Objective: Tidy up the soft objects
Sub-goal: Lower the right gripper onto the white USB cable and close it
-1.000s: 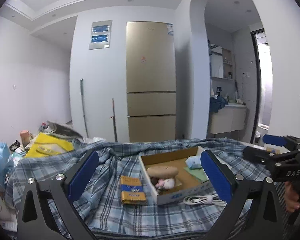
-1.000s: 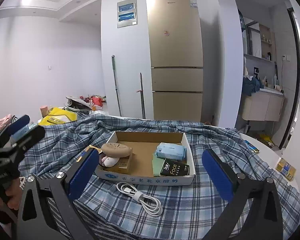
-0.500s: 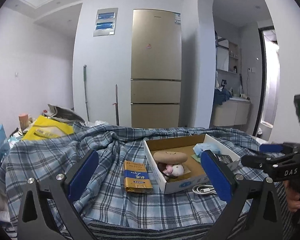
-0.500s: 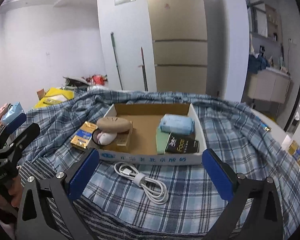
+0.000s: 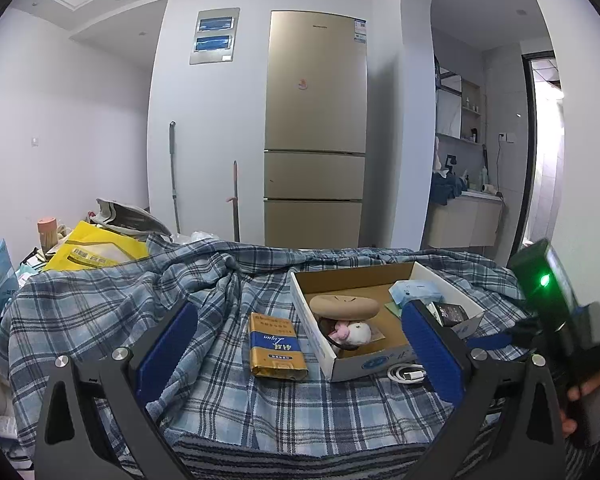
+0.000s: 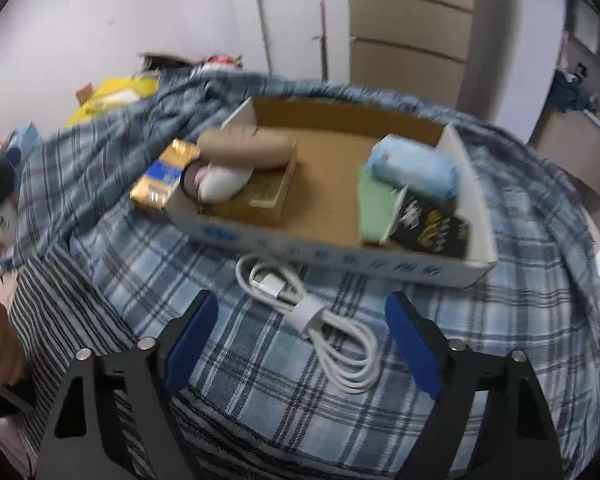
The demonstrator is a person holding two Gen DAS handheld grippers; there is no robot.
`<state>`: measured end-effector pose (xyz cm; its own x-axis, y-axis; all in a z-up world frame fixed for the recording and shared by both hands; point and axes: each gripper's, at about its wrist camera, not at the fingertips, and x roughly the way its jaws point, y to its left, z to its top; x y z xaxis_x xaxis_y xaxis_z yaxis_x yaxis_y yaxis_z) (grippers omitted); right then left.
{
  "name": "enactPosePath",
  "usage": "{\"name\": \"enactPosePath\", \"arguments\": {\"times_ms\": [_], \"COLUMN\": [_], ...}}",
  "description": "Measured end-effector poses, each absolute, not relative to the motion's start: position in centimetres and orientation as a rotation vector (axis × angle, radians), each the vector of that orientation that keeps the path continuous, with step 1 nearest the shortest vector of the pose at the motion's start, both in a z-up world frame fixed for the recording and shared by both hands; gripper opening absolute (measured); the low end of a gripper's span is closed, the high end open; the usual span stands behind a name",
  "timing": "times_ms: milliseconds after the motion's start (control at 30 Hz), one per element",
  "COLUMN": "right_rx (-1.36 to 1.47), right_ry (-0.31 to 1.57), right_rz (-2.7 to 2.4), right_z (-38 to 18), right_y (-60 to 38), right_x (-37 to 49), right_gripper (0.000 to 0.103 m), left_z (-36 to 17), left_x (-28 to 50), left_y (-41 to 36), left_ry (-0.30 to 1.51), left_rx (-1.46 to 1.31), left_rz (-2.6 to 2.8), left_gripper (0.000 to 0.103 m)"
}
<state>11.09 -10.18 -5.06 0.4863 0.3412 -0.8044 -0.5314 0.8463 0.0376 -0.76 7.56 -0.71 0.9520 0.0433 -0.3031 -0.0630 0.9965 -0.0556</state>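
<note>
Tilting down and closing in since a second ago, my right gripper [image 6: 300, 336] now hangs low over the coiled white cable [image 6: 320, 316], jaws spread wide and holding nothing. My left gripper [image 5: 300, 344] has also neared the bed, equally agape and empty, above the gold-and-blue packet [image 5: 277, 345] lying just left of the cardboard box [image 5: 352, 364]. Inside that box sit the soft things: a tan mushroom-shaped plush [image 6: 246, 148] over a small white plush [image 6: 224, 182] at the left end, a pale blue tissue pack [image 6: 414, 168], a green pad [image 6: 374, 208] and a black packet [image 6: 432, 226] at the right. Everything rests on a rumpled blue plaid sheet [image 5: 112, 308]. Beyond it stand a gold fridge [image 5: 316, 128], white walls, a yellow bag [image 5: 96, 250] and a washroom alcove [image 5: 466, 216].
</note>
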Motion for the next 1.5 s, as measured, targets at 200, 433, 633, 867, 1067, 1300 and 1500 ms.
{"name": "enactPosePath", "arguments": {"times_ms": [200, 433, 633, 867, 1067, 1300, 1500], "right_rx": [-0.269, -0.329, -0.341, -0.317, -0.215, -0.288, -0.305], "right_ry": [0.967, 0.967, 0.927, 0.903, 0.946, 0.921, 0.959], "right_rz": [0.503, 0.491, 0.531, 0.564, 0.587, 0.569, 0.544], "right_z": [-6.6, -6.9, -5.9, -3.2, -2.0, -3.2, -4.9], "right_y": [-10.0, -10.0, -10.0, -11.3, -13.2, -13.0, -11.5], "right_x": [11.7, 12.0, 11.0, 8.7, 8.2, 8.3, 11.5], "right_gripper": [0.065, 0.042, 0.015, 0.002, 0.002, 0.042, 0.058], "left_z": [-0.9, -1.0, -1.1, -1.0, -1.0, -0.9, -0.9], "left_x": [-0.7, -0.6, -0.5, -0.8, -0.8, -0.9, -0.9], "left_y": [7.8, 7.5, 7.7, 7.8, 7.8, 7.4, 7.5], "left_ry": [0.313, 0.317, 0.322, 0.306, 0.306, 0.306, 0.311], "left_rx": [-0.084, -0.07, -0.077, -0.066, -0.067, -0.055, -0.071], "left_rz": [0.057, 0.055, 0.053, 0.048, 0.041, 0.037, 0.04], "left_gripper": [0.103, 0.103, 0.103, 0.103, 0.103, 0.103, 0.103]}}
